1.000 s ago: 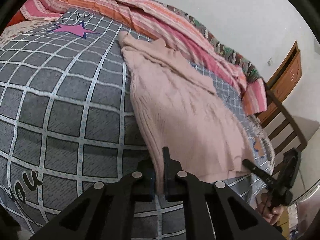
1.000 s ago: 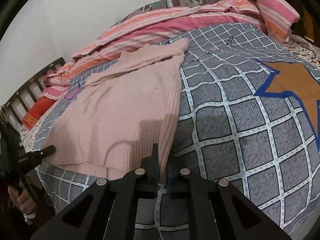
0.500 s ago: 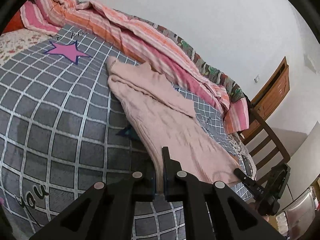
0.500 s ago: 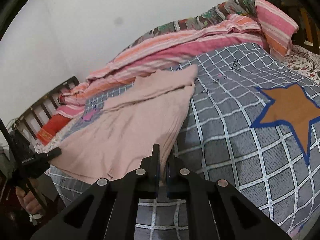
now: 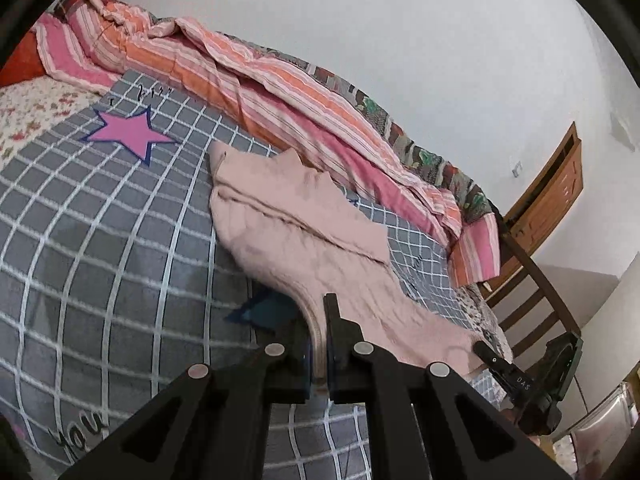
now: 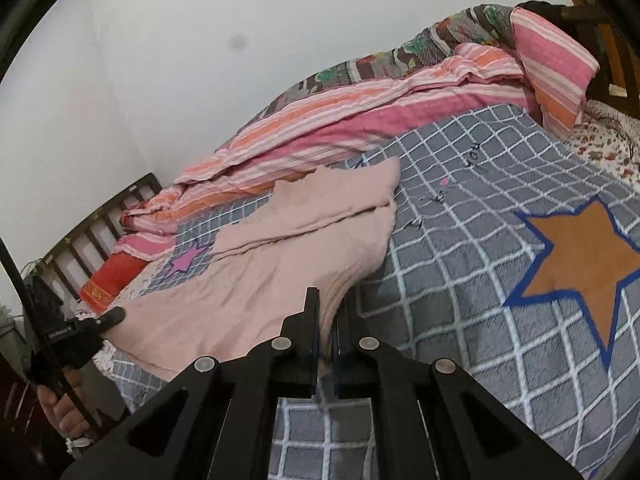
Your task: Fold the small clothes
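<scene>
On the checked bedspread (image 5: 100, 240), both the left gripper (image 5: 319, 332) and right gripper (image 6: 328, 320) pinch the pink sweater's (image 5: 304, 236) near hem, lifting it to fold it toward the collar.

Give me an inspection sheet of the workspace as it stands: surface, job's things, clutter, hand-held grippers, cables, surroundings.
Surface: bed with a grey checked cover bearing star prints.
Job's things: one pink knit sweater, far end lying on the cover, a sleeve folded across it; near hem raised off the bed at both corners.
Clutter: striped pink and orange quilt bunched along the wall side; red pillow by the headboard.
Hand-held grippers: left hand-held gripper shut on one hem corner; right hand-held gripper shut on the other.
Cables: nothing seen.
Surroundings: white wall, wooden chair past the bed's end, slatted headboard.
</scene>
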The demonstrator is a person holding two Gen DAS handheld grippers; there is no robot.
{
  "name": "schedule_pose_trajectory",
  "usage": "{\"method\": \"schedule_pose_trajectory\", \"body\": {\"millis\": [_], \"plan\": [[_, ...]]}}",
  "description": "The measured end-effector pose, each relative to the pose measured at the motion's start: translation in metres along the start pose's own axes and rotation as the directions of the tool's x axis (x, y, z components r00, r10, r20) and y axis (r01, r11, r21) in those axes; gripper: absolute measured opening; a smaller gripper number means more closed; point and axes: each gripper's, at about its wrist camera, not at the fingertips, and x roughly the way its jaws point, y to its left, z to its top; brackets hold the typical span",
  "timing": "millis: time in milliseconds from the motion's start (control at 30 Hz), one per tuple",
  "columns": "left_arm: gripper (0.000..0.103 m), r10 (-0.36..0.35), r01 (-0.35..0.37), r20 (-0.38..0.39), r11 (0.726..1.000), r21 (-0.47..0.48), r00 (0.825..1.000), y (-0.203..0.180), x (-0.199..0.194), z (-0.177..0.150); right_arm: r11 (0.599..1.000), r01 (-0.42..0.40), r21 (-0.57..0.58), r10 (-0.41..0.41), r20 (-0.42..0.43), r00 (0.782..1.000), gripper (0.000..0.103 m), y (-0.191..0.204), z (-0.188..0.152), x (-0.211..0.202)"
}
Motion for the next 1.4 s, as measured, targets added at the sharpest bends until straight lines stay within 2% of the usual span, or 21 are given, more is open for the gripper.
{"method": "schedule_pose_trajectory", "body": {"millis": [67, 267, 500, 700, 867, 1000, 1267, 1400], "plan": [[0.006, 0.018, -0.018, -0.001, 1.000, 0.004, 1.000, -0.001, 0.005, 0.010, 1.000, 0.023, 0.003, -0.023, 0.004, 1.000, 0.005, -0.001, 0.008, 0.006], [0.006, 0.045, -0.045, 0.034, 0.999, -0.012, 0.998, -0.001, 0.025, 0.045, 0.996, -0.007, 0.086, 0.004, 0.031, 1.000, 0.005, -0.011, 0.042, 0.027], [0.006, 0.108, -0.105, 0.044, 0.993, -0.047, 0.993, 0.005, 0.062, 0.080, 0.993, -0.024, 0.115, 0.017, 0.054, 0.998, 0.005, -0.008, 0.082, 0.059], [0.006, 0.112, -0.109, 0.027, 0.990, -0.093, 0.993, 0.017, 0.090, 0.102, 0.993, -0.028, 0.113, 0.021, 0.062, 0.998, 0.005, -0.004, 0.107, 0.089], [0.006, 0.141, -0.139, 0.015, 0.987, -0.085, 0.990, 0.021, 0.117, 0.118, 0.990, -0.025, 0.137, 0.019, 0.045, 0.999, 0.005, -0.010, 0.122, 0.118], [0.006, 0.152, -0.151, 0.003, 0.984, -0.098, 0.988, 0.026, 0.140, 0.130, 0.993, 0.031, 0.118, -0.031, -0.005, 1.000, 0.005, -0.010, 0.136, 0.147], [0.006, 0.222, -0.221, 0.008, 0.973, -0.069, 0.975, 0.032, 0.191, 0.158, 0.995, 0.054, 0.080, -0.052, -0.031, 0.998, 0.005, -0.012, 0.163, 0.199], [0.006, 0.255, -0.254, 0.015, 0.966, -0.050, 0.967, 0.035, 0.217, 0.170, 0.994, 0.054, 0.097, -0.052, -0.031, 0.998, 0.005, -0.016, 0.172, 0.226]]}}
